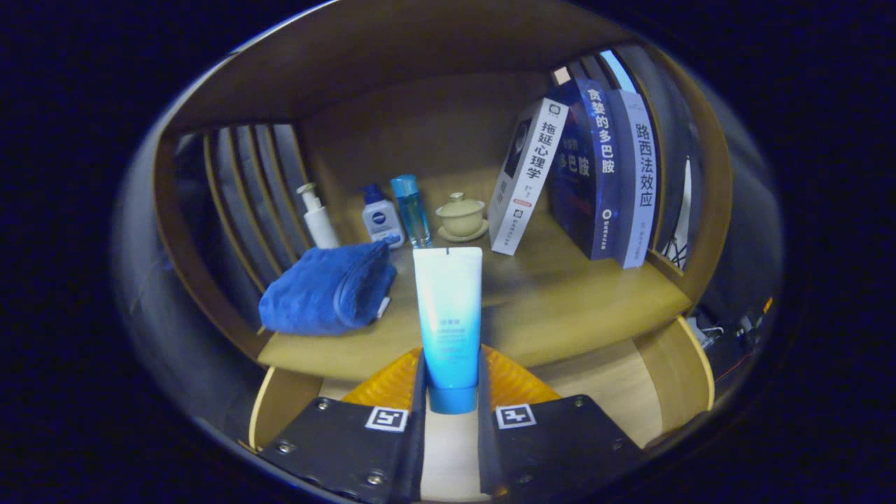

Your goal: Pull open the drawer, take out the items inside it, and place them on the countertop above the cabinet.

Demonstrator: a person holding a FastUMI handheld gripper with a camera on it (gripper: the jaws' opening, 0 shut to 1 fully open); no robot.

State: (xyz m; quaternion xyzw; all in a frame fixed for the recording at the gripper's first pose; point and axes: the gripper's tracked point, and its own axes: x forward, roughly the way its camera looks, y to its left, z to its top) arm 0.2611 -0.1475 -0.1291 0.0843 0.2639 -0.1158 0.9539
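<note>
We have the gripper (451,392) clamped on a blue-and-white tube (449,322), both fingers pressing its lower end near the cap; tube stands upright, cap down, between the fingers. Below it, the open drawer (689,364), its light wood floor showing at 5 o'clock of the tube. Just beyond the tube, the countertop (588,308). On it: folded blue towel (327,288) at 10 o'clock, white pump bottle (317,217) behind the towel, small white-and-blue bottle (381,218), slim blue bottle (411,210), lidded tea cup on saucer (462,217) at 12 o'clock, three books (588,175) leaning at 1–2 o'clock.
</note>
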